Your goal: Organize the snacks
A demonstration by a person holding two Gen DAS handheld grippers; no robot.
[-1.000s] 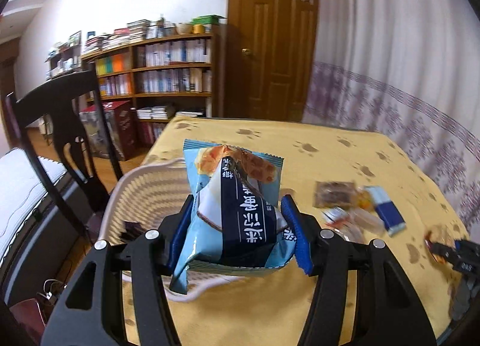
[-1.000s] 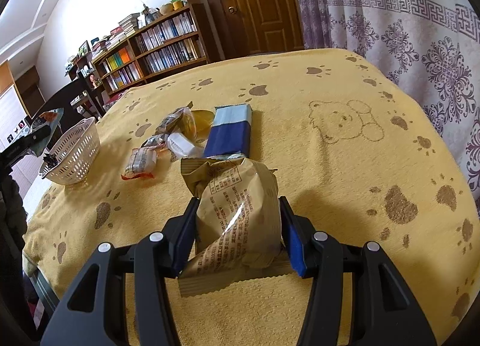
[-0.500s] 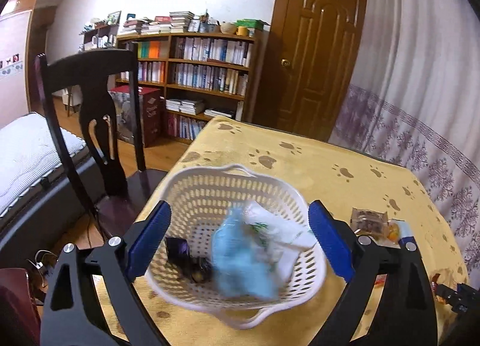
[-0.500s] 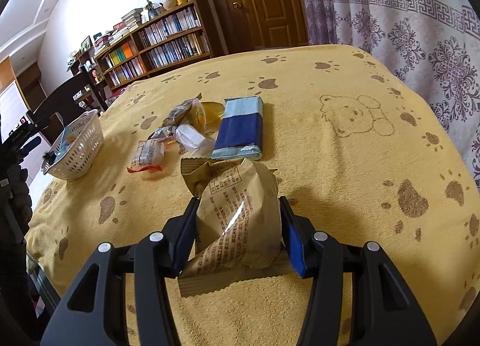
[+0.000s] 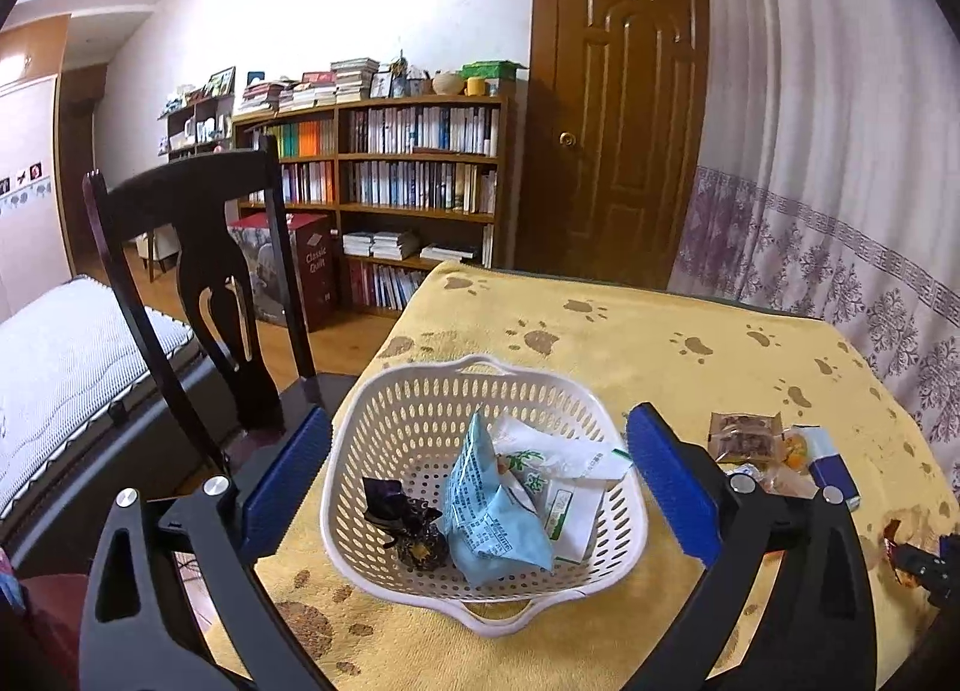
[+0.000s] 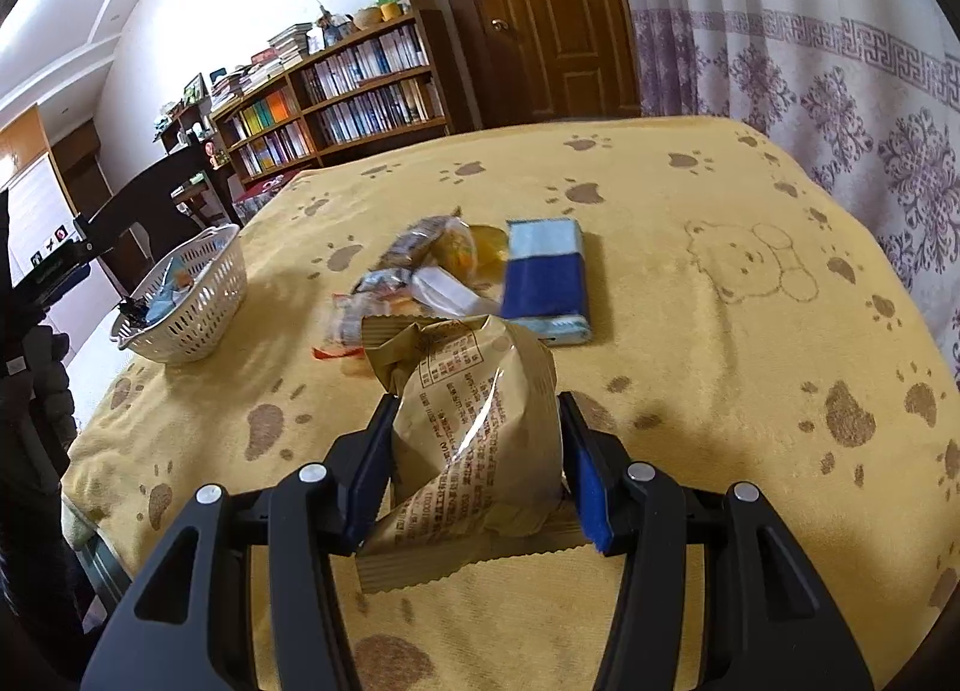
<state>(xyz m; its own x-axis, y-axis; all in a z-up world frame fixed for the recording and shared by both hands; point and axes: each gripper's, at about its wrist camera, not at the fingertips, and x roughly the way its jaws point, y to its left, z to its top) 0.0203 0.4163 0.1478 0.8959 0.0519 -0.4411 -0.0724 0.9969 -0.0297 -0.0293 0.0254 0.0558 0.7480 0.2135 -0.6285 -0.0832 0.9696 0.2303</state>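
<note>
Right now, on my left wrist camera, the left gripper point(image 5: 480, 481) hangs with its blue pads spread wide and nothing between them, one pad to each side of the white basket point(image 5: 384, 421). That basket sits near the table's corner on the yellow paw-print cloth point(image 5: 660, 343), just beside a dark chair point(image 5: 198, 271). Inside it I see a light blue snack bag point(image 5: 489, 517) standing on end, its long axis running up and slightly away from me, top seam pointing toward the far rim. A white packet with green print point(image 5: 564, 475) leans behind it to the right, and a small dark purple wrapped sweet point(image 5: 408, 529) lies at its left, touching it. Off to the right on the cloth lie a brown packet point(image 5: 744, 436) and a blue bar point(image 5: 831, 469).

On my right wrist camera, the right gripper point(image 6: 480, 463) is clamped on a tan snack bag point(image 6: 480, 427), pads pressing both sides. The bag's long axis runs along the fingers, away from me; its crimped end lies nearest the camera and the far end is crumpled toward the snack pile. Beyond it lie a blue-and-pale-blue packet point(image 6: 546, 277), long axis pointing away from me, and several small wrapped snacks point(image 6: 420, 277) bunched to its left. The basket point(image 6: 198, 295) stands well apart at the left edge.
</note>
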